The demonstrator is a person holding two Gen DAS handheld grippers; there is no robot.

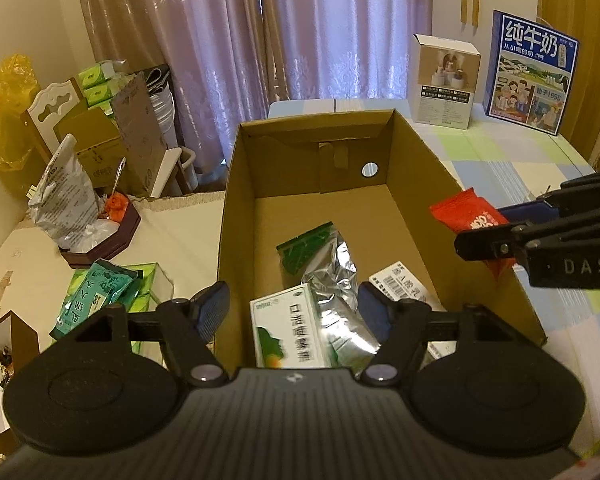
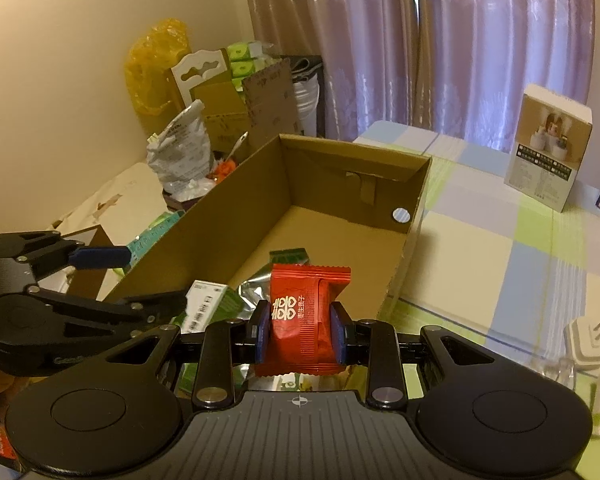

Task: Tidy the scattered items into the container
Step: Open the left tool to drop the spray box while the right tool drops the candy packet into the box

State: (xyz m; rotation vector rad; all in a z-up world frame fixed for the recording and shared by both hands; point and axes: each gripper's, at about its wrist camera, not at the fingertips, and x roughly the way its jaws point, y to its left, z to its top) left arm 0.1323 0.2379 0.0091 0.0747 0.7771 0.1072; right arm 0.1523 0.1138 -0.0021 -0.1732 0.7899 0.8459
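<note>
An open cardboard box (image 1: 236, 208) (image 2: 414, 216) stands on the table. Inside lie a white and green carton (image 1: 288, 326) (image 2: 210, 300), a silver foil pouch (image 1: 336, 280) with a green top, and a white labelled box (image 1: 404, 280). My left gripper (image 1: 294, 308) is open and empty over the box's near end; it also shows in the right wrist view (image 2: 140, 280). My right gripper (image 2: 300, 330) is shut on a red snack packet (image 2: 304, 316) (image 1: 466, 218), held above the box's right wall near its near end.
A teal packet (image 1: 94, 300) on green tissue packs lies left of the box. A dark tray (image 1: 104, 236) with bags sits behind it. A white product box (image 1: 444, 82) (image 2: 548, 160), a blue milk carton (image 1: 530, 72) and a white plug (image 2: 586, 340) stand on the checked tablecloth.
</note>
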